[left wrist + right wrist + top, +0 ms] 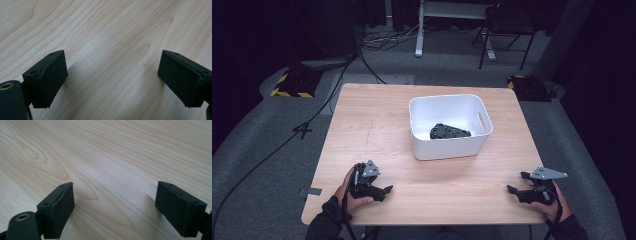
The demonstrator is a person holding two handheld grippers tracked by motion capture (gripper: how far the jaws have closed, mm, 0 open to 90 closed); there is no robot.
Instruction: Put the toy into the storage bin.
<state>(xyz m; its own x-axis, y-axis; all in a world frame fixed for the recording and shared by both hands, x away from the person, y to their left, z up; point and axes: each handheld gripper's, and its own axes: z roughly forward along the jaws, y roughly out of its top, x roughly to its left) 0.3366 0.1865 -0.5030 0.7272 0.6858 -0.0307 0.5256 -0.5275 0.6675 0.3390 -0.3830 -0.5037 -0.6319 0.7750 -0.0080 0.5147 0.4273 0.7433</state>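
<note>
On the table (362, 130), the bin (449, 145) sits well beyond both wide-open grippers (384, 190) (515, 182).

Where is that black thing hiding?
In the high view, the black object lies inside the white bin, on its floor, at the table's middle, beyond both grippers.

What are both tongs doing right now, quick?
Left tongs: open, holding nothing, over the light wooden table.
Right tongs: open, holding nothing, over the same table.
</note>
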